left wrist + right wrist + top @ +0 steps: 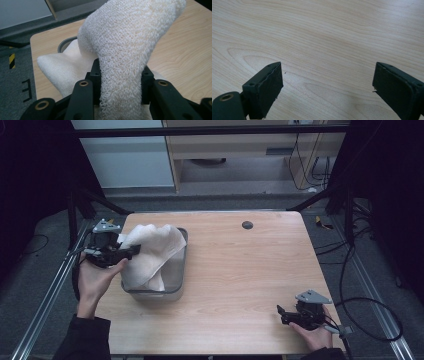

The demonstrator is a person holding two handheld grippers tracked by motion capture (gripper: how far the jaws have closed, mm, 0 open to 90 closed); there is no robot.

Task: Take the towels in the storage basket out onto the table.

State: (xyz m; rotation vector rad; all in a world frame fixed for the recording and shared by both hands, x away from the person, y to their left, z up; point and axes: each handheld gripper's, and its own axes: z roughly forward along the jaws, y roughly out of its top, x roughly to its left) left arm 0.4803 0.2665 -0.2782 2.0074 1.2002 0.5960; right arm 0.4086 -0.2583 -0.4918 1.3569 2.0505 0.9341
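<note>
Left gripper (120,82): jaws clamped on a fold of the white towel (125,50), terry cloth bunched between the pads. Towel is lifted at that edge; the rest drapes into and over the grey bin (175,287), which sits at about 9 o'clock on the wooden table (240,270), near its left edge. Right gripper (281,314) rests low at about 4 o'clock, well apart from the bin, jaws spread wide over bare wood, holding nothing. Small dark disc (247,225) at 12 o'clock.
</note>
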